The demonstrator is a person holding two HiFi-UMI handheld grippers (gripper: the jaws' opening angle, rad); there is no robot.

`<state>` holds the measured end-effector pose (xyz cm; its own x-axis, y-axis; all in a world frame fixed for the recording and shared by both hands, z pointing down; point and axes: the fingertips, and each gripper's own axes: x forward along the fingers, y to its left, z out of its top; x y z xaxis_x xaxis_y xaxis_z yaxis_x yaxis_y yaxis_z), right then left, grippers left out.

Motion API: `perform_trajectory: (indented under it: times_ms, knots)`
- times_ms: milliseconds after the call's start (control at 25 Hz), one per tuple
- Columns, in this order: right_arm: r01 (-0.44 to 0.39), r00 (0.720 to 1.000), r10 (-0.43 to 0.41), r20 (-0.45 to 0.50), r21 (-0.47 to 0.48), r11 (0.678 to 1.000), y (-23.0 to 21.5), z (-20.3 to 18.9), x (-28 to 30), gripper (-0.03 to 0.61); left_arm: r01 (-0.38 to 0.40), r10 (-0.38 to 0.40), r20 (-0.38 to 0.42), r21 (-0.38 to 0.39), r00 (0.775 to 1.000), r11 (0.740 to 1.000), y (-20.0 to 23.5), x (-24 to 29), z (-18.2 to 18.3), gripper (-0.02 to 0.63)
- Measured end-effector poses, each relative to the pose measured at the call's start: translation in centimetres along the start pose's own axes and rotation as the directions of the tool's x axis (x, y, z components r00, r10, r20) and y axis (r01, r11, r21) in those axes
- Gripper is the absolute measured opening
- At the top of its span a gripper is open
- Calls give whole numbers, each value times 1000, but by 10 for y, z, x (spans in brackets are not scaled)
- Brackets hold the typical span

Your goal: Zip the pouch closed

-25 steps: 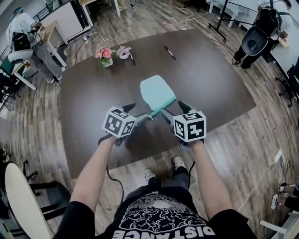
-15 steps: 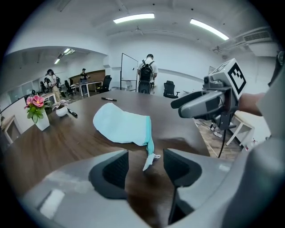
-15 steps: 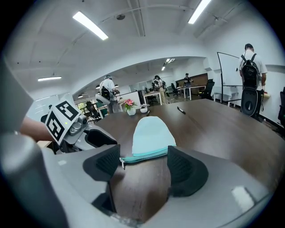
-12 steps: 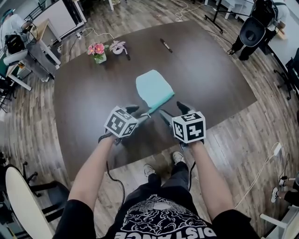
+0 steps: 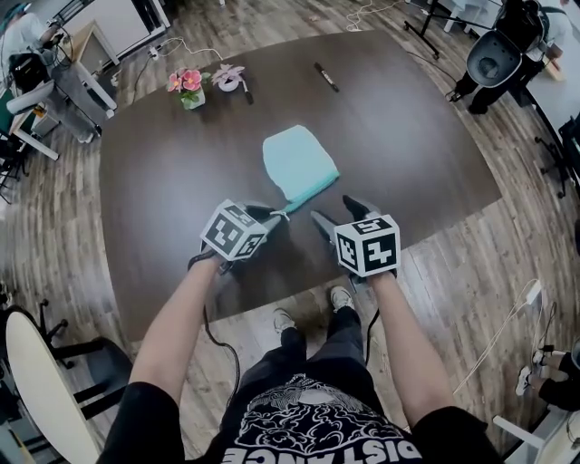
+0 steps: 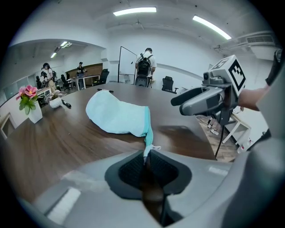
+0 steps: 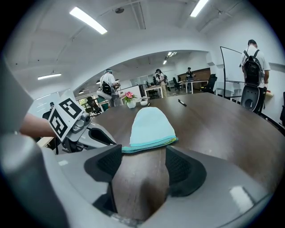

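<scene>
Turquoise pouch (image 5: 299, 163), end tab (image 6: 148, 141) in the pinch of the just-closing left tool (image 6: 147, 162); right tool (image 7: 142, 156) apart, narrowing.

**Open-plan office, meeting area**

We list a large dark meeting table (image 5: 163, 181) standing on wood-plank flooring (image 5: 54, 245). In the head view we note white desks (image 5: 82, 91) at ten o'clock and a black office chair (image 5: 494, 59) at two o'clock. In the left gripper view we note ceiling strip lights (image 6: 134, 11) at twelve o'clock, a whiteboard on a stand (image 6: 127, 62) beneath them, and more desks with people (image 6: 80, 71) at ten o'clock.
</scene>
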<state>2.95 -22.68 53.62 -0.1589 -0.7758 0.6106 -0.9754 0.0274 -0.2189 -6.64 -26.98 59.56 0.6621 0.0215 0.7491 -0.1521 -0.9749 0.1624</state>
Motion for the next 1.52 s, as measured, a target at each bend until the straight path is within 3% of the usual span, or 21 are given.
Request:
perform_trajectory:
  times_ms: [120,320,520,1000,1520]
  knots:
    - [-7,1000,7,-9,-3,1000,-1,-2,1,305,5,-5,9,-22,1000,1000,0,0,1,28]
    - [-27,1000,27,-13,-12,1000,-1,0,1,301,38,-34,36,-116,999,993,-3,-4,6,21]
    - [-64,998,63,-14,-28,998,1,7,1,293,33,-25,48,-162,999,986,-2,-11,14,21]
    - [-201,979,199,-36,-83,976,19,21,4,253,0,7,43,-167,999,986,-9,-28,34,20]
    - [-357,934,352,-62,-127,926,45,25,19,213,-36,45,41,-185,998,982,-15,-42,48,20]
